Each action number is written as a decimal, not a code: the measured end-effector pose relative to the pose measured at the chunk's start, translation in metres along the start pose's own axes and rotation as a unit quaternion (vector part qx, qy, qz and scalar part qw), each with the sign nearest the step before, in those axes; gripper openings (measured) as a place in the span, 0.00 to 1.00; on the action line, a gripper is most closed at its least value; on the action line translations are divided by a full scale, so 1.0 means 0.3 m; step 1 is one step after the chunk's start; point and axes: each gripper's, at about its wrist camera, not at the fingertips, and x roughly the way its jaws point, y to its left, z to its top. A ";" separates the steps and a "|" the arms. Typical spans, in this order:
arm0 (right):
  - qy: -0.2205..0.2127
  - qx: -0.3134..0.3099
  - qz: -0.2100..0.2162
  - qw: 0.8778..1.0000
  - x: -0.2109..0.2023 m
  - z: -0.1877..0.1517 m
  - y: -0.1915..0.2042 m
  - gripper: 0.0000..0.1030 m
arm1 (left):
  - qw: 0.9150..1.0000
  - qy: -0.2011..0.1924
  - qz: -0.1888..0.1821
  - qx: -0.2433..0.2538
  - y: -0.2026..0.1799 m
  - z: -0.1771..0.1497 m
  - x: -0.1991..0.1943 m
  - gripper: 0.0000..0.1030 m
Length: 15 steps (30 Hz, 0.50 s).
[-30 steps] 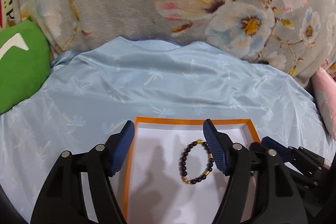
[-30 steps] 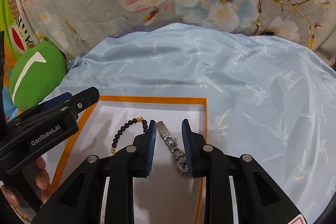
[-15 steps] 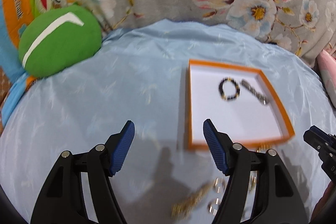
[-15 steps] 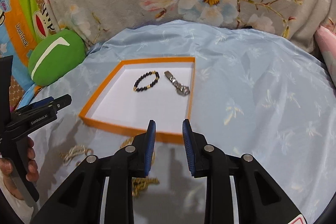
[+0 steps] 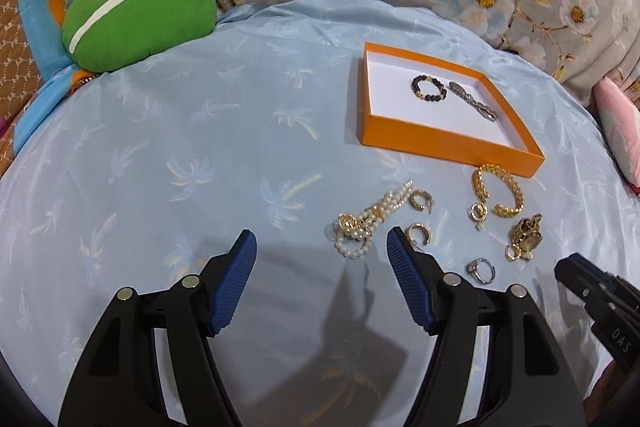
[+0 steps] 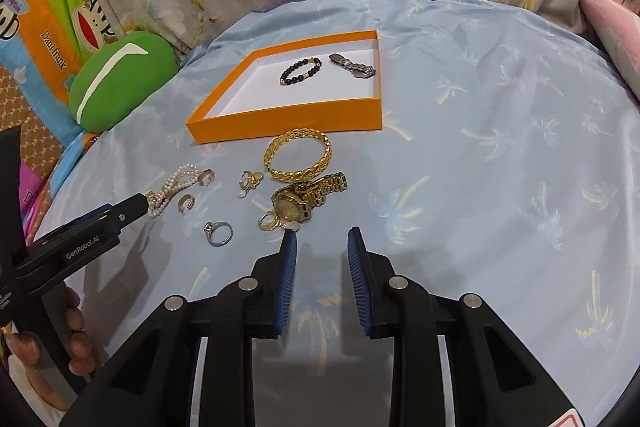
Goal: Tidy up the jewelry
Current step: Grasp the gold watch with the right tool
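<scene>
The orange box sits on the blue sheet, and two things lie inside it: a dark bead bracelet and a silver watch band. The rest of the jewelry lies loose on the sheet, just in front of the box.

The right gripper hangs low over the sheet with its fingers apart and nothing between them. Right in front of it is the gold watch, and just past that the gold bangle, which touches the watch. The left gripper has its fingers wide apart too, and it is empty. The pearl bracelet lies just ahead of it, with a gold hoop earring by its right finger. A silver ring lies between the two grippers.

The next job looks like picking up one loose piece and putting it in the box. The watch seems the easy pick for the right gripper (it is closest and chunky). Come down with one finger on each side of the watch face and squeeze gently. A small gold ring touches the watch, so lift slowly, or it may get dragged along. Set the piece down in a bare white part of the box.
</scene>
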 end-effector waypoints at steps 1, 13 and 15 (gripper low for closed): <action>0.001 0.002 -0.002 1.000 0.007 0.000 0.007 0.25 | 1.000 -0.001 0.000 -0.001 0.001 -0.002 -0.001 0.64; 0.002 0.016 -0.008 1.000 0.074 0.054 0.032 0.26 | 1.000 0.005 -0.005 0.000 -0.002 0.001 0.016 0.64; 0.006 0.015 -0.008 1.000 0.085 0.059 0.033 0.26 | 1.000 0.005 -0.005 0.000 -0.002 0.002 0.017 0.64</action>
